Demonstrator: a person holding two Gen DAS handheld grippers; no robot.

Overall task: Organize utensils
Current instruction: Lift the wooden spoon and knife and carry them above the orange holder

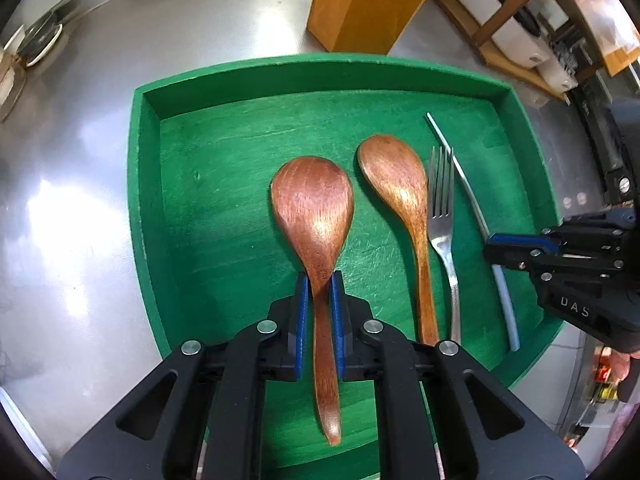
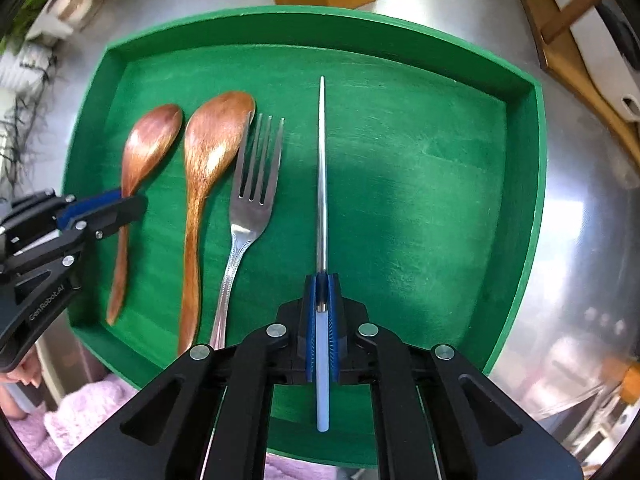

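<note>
A green wooden tray (image 1: pixel 320 72) holds two wooden spoons, a steel fork (image 1: pixel 442 216) and a knife (image 1: pixel 468 184) with a pale blue handle, all lying side by side. My left gripper (image 1: pixel 319 280) is shut on the neck of the reddish spoon (image 1: pixel 314 208). The lighter spoon (image 1: pixel 394 176) lies free just to its right. In the right wrist view my right gripper (image 2: pixel 322 280) is shut on the knife (image 2: pixel 322 180) where blade meets handle. The fork (image 2: pixel 254 200) and lighter spoon (image 2: pixel 212 148) lie to its left. Further left, the left gripper (image 2: pixel 128 202) grips the reddish spoon (image 2: pixel 148 140).
The tray stands on a steel counter (image 1: pixel 80 160). An orange-brown wooden box (image 1: pixel 368 4) stands just behind the tray. A wooden rack with white containers (image 1: pixel 512 28) is at the back right, and jars (image 1: pixel 40 44) at the back left. Lilac fabric (image 2: pixel 80 412) shows at the near edge.
</note>
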